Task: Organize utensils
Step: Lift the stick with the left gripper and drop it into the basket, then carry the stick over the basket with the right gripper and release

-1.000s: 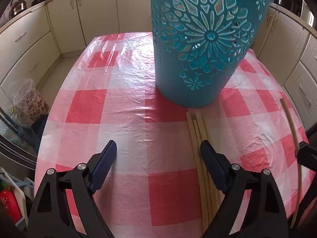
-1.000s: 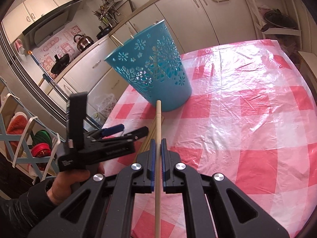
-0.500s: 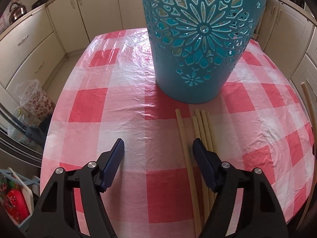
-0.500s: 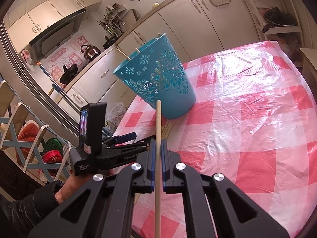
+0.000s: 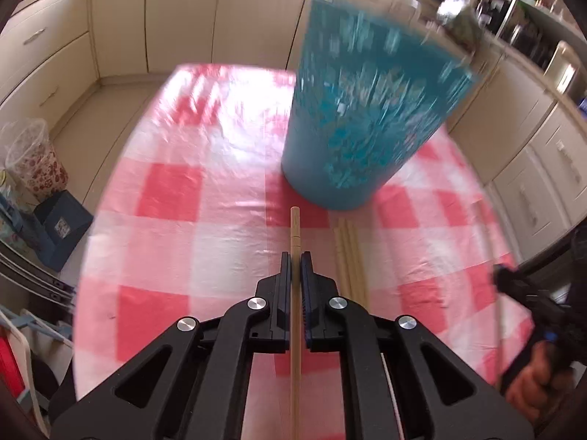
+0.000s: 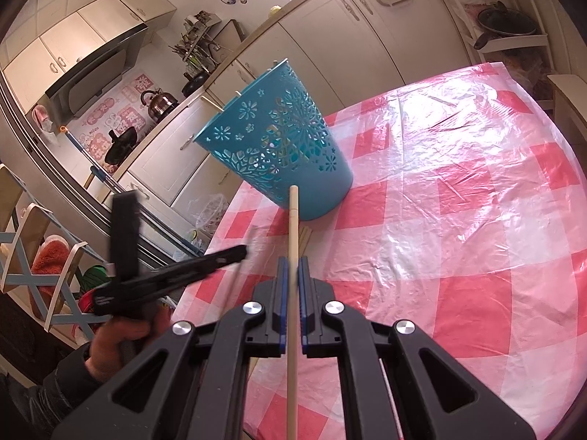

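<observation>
A blue perforated basket (image 5: 370,117) stands on the red-and-white checked tablecloth (image 5: 205,242); it also shows in the right wrist view (image 6: 282,146). My left gripper (image 5: 296,260) is shut on a wooden chopstick (image 5: 295,231) that points at the basket's base. Three more chopsticks (image 5: 350,256) lie on the cloth just to its right. My right gripper (image 6: 292,266) is shut on another wooden chopstick (image 6: 293,216), held above the table and pointing at the basket. The left gripper (image 6: 176,278) appears blurred at the left of the right wrist view.
Cream kitchen cabinets (image 5: 176,11) surround the table. A kettle (image 6: 157,104) and pans stand on the counter behind the basket. A bin with a plastic bag (image 5: 33,161) sits on the floor left of the table. The table edge (image 6: 550,117) curves at the right.
My left gripper was open above the loose chopsticks; now it is shut on one and has lifted it. The right gripper has held its chopstick all along and risen a little.
</observation>
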The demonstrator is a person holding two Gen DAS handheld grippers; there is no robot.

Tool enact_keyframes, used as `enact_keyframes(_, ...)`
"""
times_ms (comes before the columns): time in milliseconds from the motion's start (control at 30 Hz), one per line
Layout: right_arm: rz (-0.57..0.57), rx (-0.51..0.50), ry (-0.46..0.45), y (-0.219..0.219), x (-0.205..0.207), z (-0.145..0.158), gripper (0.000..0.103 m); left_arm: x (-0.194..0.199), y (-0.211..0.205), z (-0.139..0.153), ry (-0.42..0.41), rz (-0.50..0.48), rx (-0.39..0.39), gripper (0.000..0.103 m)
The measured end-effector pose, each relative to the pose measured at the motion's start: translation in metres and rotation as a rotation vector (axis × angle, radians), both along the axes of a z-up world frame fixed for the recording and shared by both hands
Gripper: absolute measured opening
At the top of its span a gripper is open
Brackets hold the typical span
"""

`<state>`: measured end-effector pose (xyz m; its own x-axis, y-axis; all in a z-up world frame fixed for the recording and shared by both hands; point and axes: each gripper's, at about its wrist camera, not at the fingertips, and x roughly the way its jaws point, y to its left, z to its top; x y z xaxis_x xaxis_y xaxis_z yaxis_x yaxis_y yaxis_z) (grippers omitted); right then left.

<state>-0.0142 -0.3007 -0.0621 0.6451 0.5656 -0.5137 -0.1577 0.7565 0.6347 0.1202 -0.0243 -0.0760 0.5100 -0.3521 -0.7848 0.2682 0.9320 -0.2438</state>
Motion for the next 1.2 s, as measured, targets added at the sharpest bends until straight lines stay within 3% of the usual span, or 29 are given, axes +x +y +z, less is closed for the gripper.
enact_keyframes(67,-0.001,0.018,0.006,-0.001,0.001,-0.001,0.006,-0.013,0.012,0.037,-0.085,0.001,-0.079,0.005)
enact_keyframes(267,-0.002,0.019,0.000,0.000,0.000,-0.001,0.006,-0.016,0.010,0.155,-0.454,0.014,-0.240,0.005)
enact_keyframes(400,-0.016,0.024,0.008,-0.005,0.001,-0.003,0.006,0.007,-0.008,0.193,-0.654,0.073,-0.273,0.005)
enact_keyframes(500,-0.023,0.024,0.008,-0.006,0.000,-0.003,0.006,0.025,-0.029,0.198,-0.761,0.133,-0.220,0.005)
enact_keyframes(733,-0.025,0.017,-0.002,-0.005,-0.001,0.001,0.006,0.068,-0.074,0.159,-0.786,0.177,-0.085,0.005)
enact_keyframes(1067,-0.036,0.019,-0.022,-0.008,-0.002,0.006,0.006,0.070,-0.067,0.116,-0.611,0.092,0.045,0.006)
enact_keyframes(1167,-0.046,0.018,-0.036,-0.009,-0.003,0.009,0.006,0.064,-0.053,0.115,-0.577,0.095,0.046,0.029)
enact_keyframes(1200,-0.049,0.019,-0.042,-0.009,-0.004,0.010,0.006,0.060,-0.047,0.116,-0.582,0.106,0.042,0.047)
